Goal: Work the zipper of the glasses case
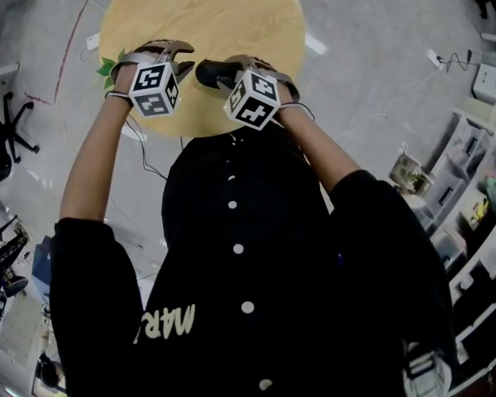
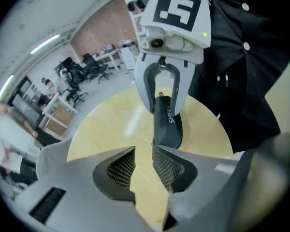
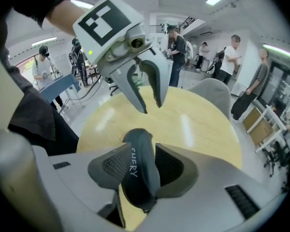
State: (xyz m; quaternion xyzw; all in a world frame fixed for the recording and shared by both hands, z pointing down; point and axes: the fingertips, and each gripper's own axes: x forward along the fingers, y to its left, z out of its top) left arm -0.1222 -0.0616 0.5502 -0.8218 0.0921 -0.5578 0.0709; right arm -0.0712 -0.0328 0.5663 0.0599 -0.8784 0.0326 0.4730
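Round table [image 1: 231, 15], light yellow wood-grain top, stands on grey floor [image 1: 372, 73]; top mostly bare with pale light glare; green leaves [image 1: 107, 64] at its left edge, can't tell if they rest on it; dark glasses case [image 1: 211, 73] over the near part of the top, contact with the wood not clear; floor carries a thin black cable [image 1: 153, 168] and a red line [image 1: 74, 35].

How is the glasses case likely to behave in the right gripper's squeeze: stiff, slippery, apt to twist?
Probably stiff: the glasses case shows no dent between the right gripper's pads. Likely light, since it juts past them without drooping. Its smooth, tapered shell may slip or pivot if tugged.
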